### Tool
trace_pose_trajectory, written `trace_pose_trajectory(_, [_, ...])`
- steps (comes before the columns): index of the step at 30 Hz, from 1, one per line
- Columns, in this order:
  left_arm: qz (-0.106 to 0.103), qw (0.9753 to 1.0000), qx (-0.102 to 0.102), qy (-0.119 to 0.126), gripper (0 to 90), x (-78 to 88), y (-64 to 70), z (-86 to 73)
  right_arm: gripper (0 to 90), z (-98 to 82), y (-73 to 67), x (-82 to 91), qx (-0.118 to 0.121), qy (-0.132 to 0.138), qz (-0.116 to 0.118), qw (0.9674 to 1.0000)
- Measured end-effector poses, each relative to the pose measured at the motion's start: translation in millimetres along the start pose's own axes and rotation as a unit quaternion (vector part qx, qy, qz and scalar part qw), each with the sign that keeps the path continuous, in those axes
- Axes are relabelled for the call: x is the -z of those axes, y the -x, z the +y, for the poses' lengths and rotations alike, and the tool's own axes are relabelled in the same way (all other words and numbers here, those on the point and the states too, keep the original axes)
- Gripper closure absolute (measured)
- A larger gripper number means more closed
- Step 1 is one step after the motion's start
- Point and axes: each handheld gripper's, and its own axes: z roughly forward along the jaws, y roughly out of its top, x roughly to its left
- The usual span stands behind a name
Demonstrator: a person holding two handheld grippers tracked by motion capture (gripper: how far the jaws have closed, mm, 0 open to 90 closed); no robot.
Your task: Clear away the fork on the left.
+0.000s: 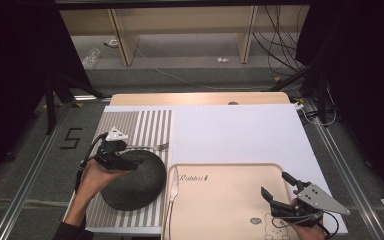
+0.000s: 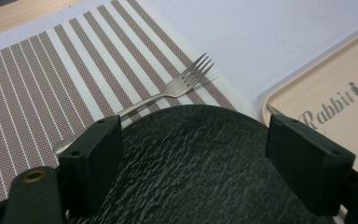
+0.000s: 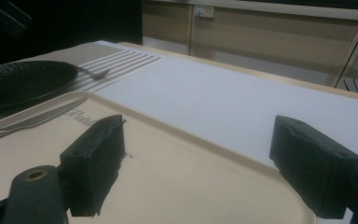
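1. The tray (image 1: 220,210) is carrying a knife (image 1: 172,192) at its left edge.
2. The fork (image 2: 168,91) is lying on the placemat (image 2: 42,79) beyond the plate (image 1: 132,180), tines pointing right.
3. The left gripper (image 1: 122,156) is hovering wide open over the plate; the right gripper (image 1: 276,189) is gaping empty over the tray.

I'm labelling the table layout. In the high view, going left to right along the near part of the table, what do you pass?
Left tongs → black plate → knife → beige tray → right tongs.
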Motion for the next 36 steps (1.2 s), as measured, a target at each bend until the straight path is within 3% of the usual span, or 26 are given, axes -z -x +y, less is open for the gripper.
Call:
trace_pose_trajectory(12, [0.011, 0.9996, -0.019, -0.019, 20.3, -13.5, -18.4, 15.8, 18.7, -0.5, 0.9, 1.4, 0.0, 0.0, -0.003, 1.0])
trace_pose_trajectory(15, [0.021, 0.9991, -0.017, -0.034, 20.7, -21.1, -25.2, 19.4, 18.7, -0.4, 0.5, 1.3, 0.0, -0.001, -0.004, 1.0])
trace_pose_trajectory(20, [0.033, 0.9972, -0.022, -0.064, 20.7, -33.6, -34.9, 25.0, 18.7, -0.4, 0.6, 0.9, 0.0, -0.002, -0.002, 1.0])
trace_pose_trajectory(30, [0.041, 0.9951, -0.024, -0.087, 21.2, -54.0, -49.7, 27.0, 18.7, -0.7, 0.5, -0.4, 0.0, -0.002, 0.0, 1.0])
trace_pose_trajectory(36, [0.051, 0.9927, -0.038, -0.102, 21.6, -65.9, -56.2, 32.8, 18.7, -0.7, 0.4, -0.8, 0.001, -0.003, 0.0, 1.0])
